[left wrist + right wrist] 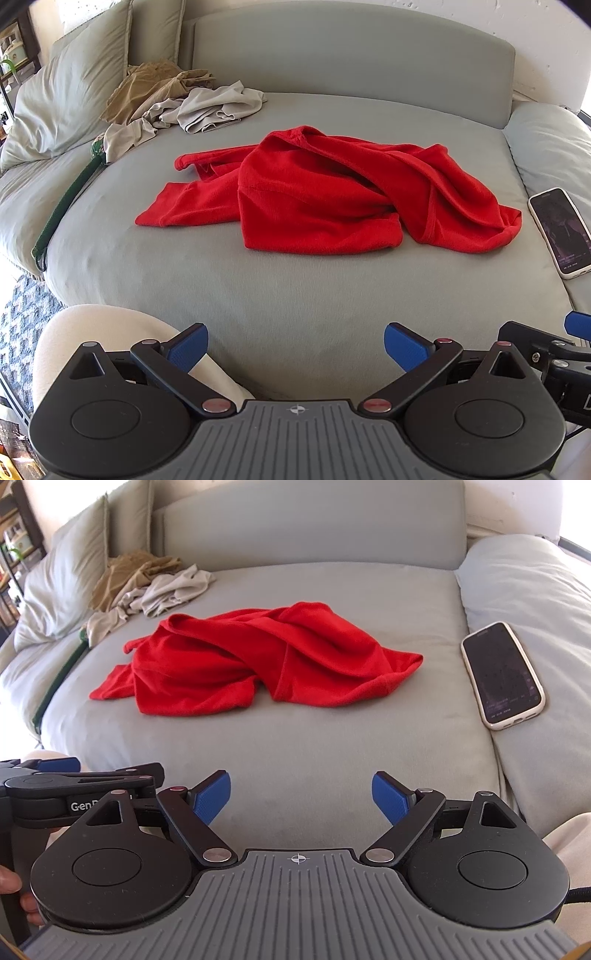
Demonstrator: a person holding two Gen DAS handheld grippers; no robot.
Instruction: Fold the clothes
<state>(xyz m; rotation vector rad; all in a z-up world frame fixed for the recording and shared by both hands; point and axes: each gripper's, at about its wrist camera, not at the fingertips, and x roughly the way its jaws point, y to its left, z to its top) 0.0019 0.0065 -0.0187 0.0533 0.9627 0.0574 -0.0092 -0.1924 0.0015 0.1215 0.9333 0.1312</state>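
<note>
Left tool [293, 349] and right tool [301, 797], nearest the viewer: both released, blue-padded fingers [186, 347] spread wide with nothing between them, held side by side above the front edge of the sofa seat [295, 295]. In the left wrist view the right tool shows at the right border; in the right wrist view the left tool shows at the left border, with a person's fingertips [11, 880] below it. A cream-clad knee [110, 328] sits below the left tool.

Red garment [325, 195], the landmark: lies crumpled and unfolded on the middle of the grey seat, well beyond both tools, touched by neither. One flat part spreads toward the garment's left; the bulk is heaped in loose ridges toward its right.

Phone [502, 675]: right of the red garment, apart from it, lying flat with its dark screen up, by the seam between the seat and a pale blue cushion [528, 590].

Green cord [66, 199]: left of the red garment, running along the seat's left seam.

Pale grey clothes [214, 107] and a tan garment [155, 88]: behind and left of the red garment, bunched in one loose pile in the back corner, apart from it.

Pillow [62, 92]: left of that pile, leaning upright. Sofa backrest [351, 55]: directly behind the red garment, farthest of all
</note>
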